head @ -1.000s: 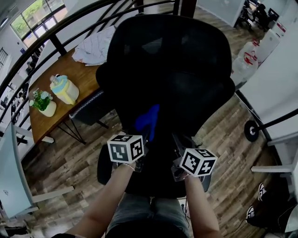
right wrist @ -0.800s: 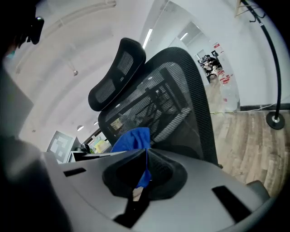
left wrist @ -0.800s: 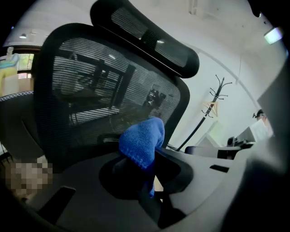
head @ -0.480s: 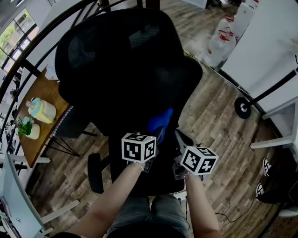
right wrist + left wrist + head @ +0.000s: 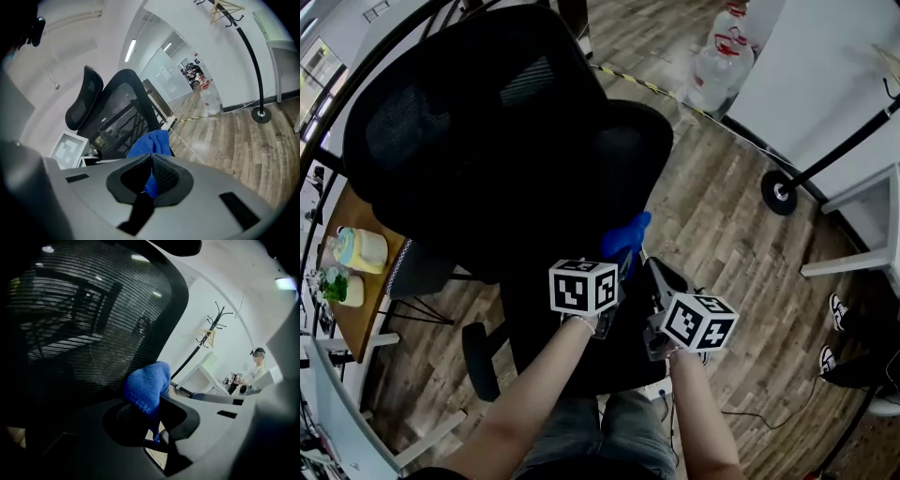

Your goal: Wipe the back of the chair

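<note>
**Head view:** the black mesh chair back (image 5: 478, 131) hides the right edge of the wooden counter (image 5: 358, 314). A blue cloth (image 5: 625, 236) sits at the chair back's lower right.

**Left gripper view:** the fingers of the left gripper (image 5: 157, 401) are clamped on the cloth, beside the mesh.

**Right gripper view:** the fingers of the right gripper (image 5: 150, 157) pinch the same cloth. A coat stand (image 5: 248, 56) rises behind.

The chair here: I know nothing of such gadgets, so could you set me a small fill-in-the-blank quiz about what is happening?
1. The cloth is ___ in colour.
2. The chair back is black see-through ___.
3. The left tool and the right tool each pinch the cloth, so ___ tools hold it.
4. The floor is laid with ___ planks.
Missing words: blue; mesh; two; wooden.
</note>
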Available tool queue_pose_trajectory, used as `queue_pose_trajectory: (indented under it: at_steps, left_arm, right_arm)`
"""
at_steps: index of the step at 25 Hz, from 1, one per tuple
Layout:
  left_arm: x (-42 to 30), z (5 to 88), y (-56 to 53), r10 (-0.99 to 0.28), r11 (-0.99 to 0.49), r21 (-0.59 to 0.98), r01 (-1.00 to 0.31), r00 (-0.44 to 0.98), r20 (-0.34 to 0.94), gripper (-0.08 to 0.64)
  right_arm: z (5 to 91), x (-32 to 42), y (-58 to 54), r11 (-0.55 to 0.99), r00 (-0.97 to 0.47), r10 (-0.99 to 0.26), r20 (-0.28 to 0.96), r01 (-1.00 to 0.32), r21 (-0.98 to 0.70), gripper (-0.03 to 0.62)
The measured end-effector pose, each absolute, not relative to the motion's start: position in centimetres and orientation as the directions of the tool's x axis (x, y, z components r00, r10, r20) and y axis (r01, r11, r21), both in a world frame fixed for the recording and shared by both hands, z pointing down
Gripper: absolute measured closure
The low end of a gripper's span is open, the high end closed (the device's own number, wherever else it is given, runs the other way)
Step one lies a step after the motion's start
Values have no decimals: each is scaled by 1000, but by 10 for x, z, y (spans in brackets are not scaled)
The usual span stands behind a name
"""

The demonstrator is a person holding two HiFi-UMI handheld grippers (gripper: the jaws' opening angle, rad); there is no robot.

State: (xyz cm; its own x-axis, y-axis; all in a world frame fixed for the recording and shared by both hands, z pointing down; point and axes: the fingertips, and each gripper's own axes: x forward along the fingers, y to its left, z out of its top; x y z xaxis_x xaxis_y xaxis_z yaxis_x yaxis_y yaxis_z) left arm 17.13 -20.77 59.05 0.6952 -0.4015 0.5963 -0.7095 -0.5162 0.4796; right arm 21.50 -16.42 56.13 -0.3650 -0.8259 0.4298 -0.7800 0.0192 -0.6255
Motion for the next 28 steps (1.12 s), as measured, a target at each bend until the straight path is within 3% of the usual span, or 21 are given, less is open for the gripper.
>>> queue_pose_trajectory:
  at_steps: [12,28]
  left_arm:
    - [169,603,-226,-424,-462,511,-725,686,591,474]
    - [105,602,-231,-487,-398,499,-770,638,596,474]
  right_arm:
    - [577,201,-184,47,-412,-793,449,-775,-630,563]
    - [579,139,-203,155,-498,-719,485,-795,-587,563]
